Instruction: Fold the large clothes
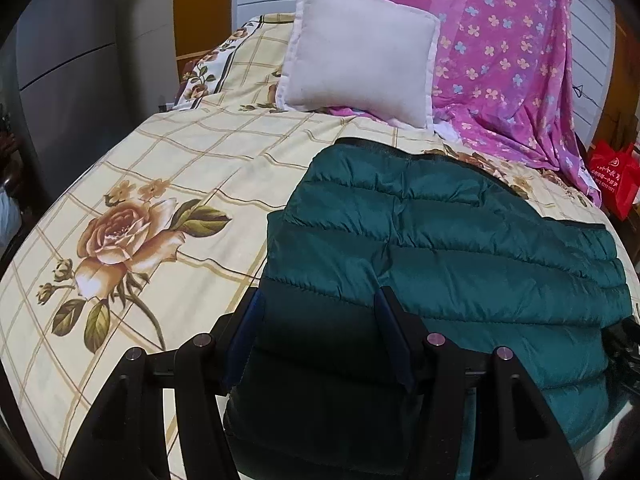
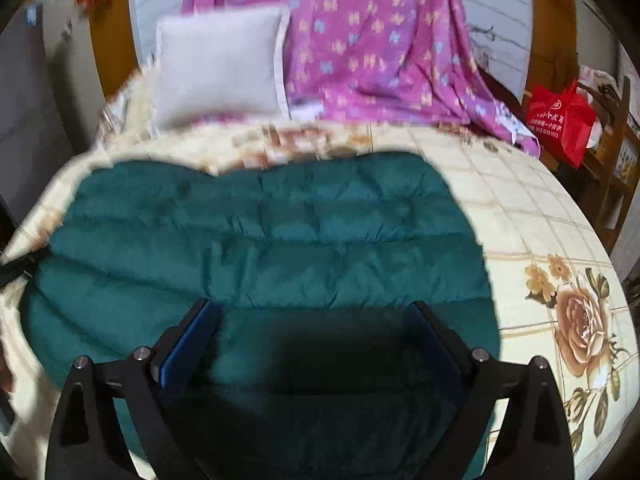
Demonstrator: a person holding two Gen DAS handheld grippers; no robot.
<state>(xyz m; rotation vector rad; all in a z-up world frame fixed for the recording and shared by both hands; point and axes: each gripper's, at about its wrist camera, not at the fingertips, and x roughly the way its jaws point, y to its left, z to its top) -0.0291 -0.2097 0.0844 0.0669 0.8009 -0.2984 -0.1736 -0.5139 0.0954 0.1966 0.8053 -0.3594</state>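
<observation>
Since the teal quilted down jacket (image 1: 440, 240) lies flat on the floral bedsheet (image 1: 160, 168), near edge under both tongs, expect it light, puffy, springy, with a slick shell; pinch a hem or seam, not a baffle. Left gripper (image 1: 318, 300) and right gripper (image 2: 310, 312) hover wide open, holding nothing. Only container: red bag (image 2: 560, 120), contents hidden.

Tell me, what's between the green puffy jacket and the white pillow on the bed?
Only bare sheet, checked with roses, lies between the green jacket and the white pillow. The left wrist view shows it sharply; the right wrist view is blurred there.
</observation>
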